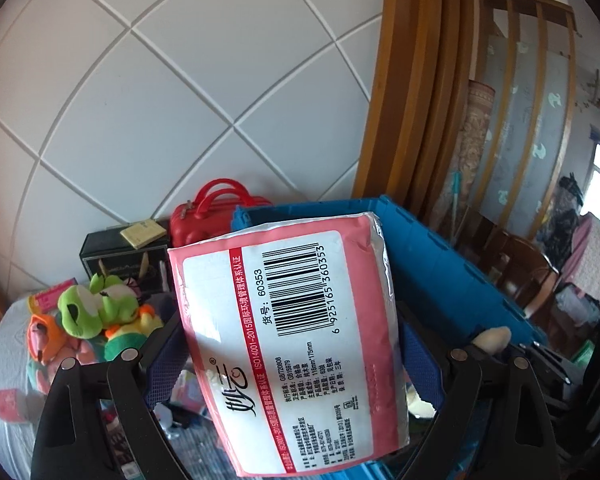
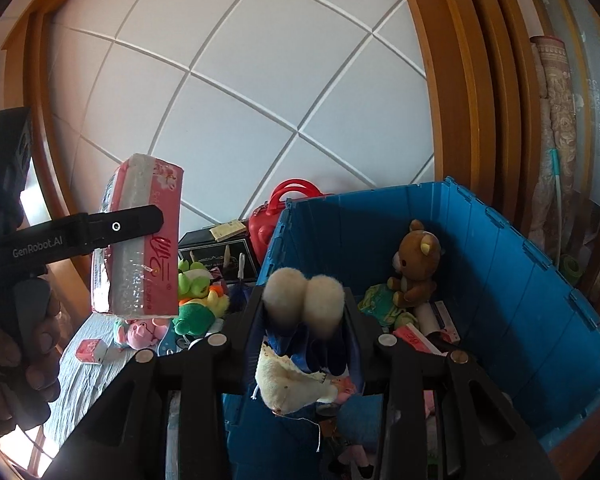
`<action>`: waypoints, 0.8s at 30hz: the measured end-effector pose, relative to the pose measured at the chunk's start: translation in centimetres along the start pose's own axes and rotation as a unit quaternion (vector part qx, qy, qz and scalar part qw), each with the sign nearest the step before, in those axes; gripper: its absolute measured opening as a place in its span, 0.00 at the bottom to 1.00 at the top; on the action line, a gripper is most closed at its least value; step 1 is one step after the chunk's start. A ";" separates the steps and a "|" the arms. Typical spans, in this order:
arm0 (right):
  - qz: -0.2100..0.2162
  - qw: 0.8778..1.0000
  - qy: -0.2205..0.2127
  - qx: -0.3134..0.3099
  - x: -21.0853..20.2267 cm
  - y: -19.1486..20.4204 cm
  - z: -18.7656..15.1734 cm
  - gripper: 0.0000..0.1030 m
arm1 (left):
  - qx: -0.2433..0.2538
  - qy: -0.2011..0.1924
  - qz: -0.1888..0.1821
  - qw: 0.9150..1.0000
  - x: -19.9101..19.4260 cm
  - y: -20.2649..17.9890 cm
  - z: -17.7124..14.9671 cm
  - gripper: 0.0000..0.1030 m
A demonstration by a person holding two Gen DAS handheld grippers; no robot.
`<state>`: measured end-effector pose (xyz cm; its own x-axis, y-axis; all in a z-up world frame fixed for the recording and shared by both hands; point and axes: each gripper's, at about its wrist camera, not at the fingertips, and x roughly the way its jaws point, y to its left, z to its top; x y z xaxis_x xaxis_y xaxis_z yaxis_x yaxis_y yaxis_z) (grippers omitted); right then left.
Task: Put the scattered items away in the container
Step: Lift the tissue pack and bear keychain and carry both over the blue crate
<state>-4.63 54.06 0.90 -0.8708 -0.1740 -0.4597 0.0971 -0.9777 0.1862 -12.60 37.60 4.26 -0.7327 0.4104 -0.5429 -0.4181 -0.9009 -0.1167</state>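
Left wrist view first, going left to right: plush toys (image 1: 100, 312) lie heaped at the left on a pale quilted bed surface (image 1: 4, 344), a black box (image 1: 116, 256) and a red case (image 1: 212, 216) sit behind them, and my left hand-held gripper (image 1: 296, 364) is spread wide and clamped on a pink tissue pack (image 1: 296, 344), barcode side toward the lens. Just behind and to the right of the pack stands the blue container (image 1: 432, 264).

Right wrist view, from the left: a hand (image 2: 24, 356) grips the left tool's handle, and the tissue pack (image 2: 140, 240) hangs in the air well left of the blue container (image 2: 520, 288), not yet over it. At centre my right hand-held gripper (image 2: 304, 344) is narrow, pinching a cream-and-blue plush toy (image 2: 300, 360) near the container's near-left wall.

My worry is that the soft wrapper could slide or twist out between the pads, since only a narrow band of the pack is gripped. Released now, it would drop onto the bed instead of into the container. The plush dangles threads and could catch on the rim.

Only the right view shows the inside: a brown teddy bear (image 2: 416, 268) and small boxes already lie there. Only the left view shows the pack's label face.
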 end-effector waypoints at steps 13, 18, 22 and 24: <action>-0.063 0.998 0.005 0.030 0.1 -6.0 0.2 0.33 | 0.038 0.017 -0.065 0.997 5.1 -6.6 1.9 0.90; -0.088 0.995 0.004 0.049 0.2 -8.5 0.4 0.33 | 0.054 0.022 -0.082 0.995 6.5 -8.6 2.4 0.90; -0.104 0.993 0.003 0.059 0.1 -10.3 0.4 0.33 | 0.063 0.023 -0.091 0.994 7.2 -9.9 2.6 0.90; -0.111 0.992 0.003 0.062 0.0 -11.0 0.4 0.33 | 0.065 0.025 -0.095 0.993 7.6 -10.4 2.7 0.90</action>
<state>-5.91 64.87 -0.83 -0.8609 0.0420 -0.5071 -0.1563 -0.9702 0.1849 -15.28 50.46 3.59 -0.6084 0.5605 -0.5619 -0.6145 -0.7807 -0.1134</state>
